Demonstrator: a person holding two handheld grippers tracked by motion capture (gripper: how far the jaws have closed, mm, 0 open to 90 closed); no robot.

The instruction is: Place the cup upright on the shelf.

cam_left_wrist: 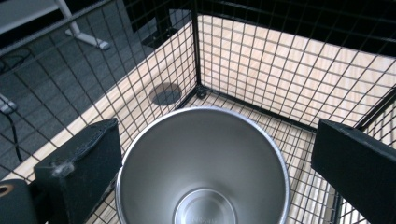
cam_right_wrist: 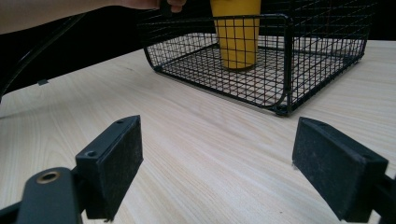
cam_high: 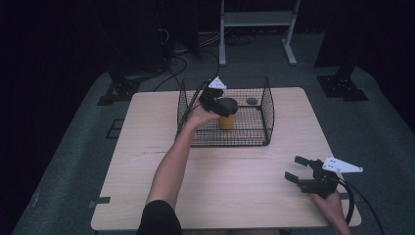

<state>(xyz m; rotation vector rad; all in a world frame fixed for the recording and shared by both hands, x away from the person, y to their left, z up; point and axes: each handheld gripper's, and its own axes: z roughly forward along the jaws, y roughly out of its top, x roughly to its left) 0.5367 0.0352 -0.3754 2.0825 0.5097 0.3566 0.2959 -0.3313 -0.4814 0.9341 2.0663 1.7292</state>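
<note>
A yellow cup [cam_high: 226, 121] with a steel inside [cam_left_wrist: 201, 163] stands upright on the floor of a black wire basket [cam_high: 266, 112], near its middle. My left gripper [cam_high: 220, 104] hovers over the cup's mouth inside the basket, open, its jaws spread on either side of the rim; the right jaw is clearly apart from the rim. My right gripper [cam_high: 293, 168] is held low over the table's front right, open with nothing between its jaws. From there the cup [cam_right_wrist: 237, 32] shows through the basket's mesh [cam_right_wrist: 280, 65].
A small dark round disc [cam_high: 251, 101] lies on the table just behind the basket, also seen through the mesh [cam_left_wrist: 166, 93]. The light wooden table [cam_high: 147, 147] has bare surface on the left and in front. A white frame stand [cam_high: 257, 29] is on the floor beyond.
</note>
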